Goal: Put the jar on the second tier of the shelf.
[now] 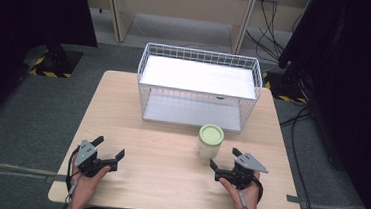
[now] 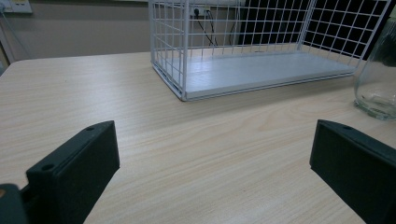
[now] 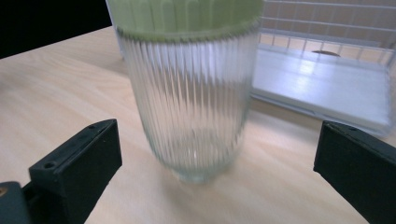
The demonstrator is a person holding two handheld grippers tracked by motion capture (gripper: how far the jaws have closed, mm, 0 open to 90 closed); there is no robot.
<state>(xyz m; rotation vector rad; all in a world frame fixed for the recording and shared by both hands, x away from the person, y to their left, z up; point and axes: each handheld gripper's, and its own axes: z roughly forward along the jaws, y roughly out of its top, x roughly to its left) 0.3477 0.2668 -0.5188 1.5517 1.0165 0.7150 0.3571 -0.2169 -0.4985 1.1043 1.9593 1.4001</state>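
A ribbed clear glass jar with a pale green lid stands upright on the wooden table, just in front of a white wire basket. My right gripper is open at the jar's near right, and the jar stands close ahead between its two jaws, untouched. My left gripper is open near the table's front left, with bare wood between its jaws. From the left gripper view the jar sits at the far right edge and the basket is ahead.
The wire basket has a white shelf on top and a white floor, open toward me. Dark curtains stand at both sides, and cables run on the floor at the back right. The table's front edge is just behind both hands.
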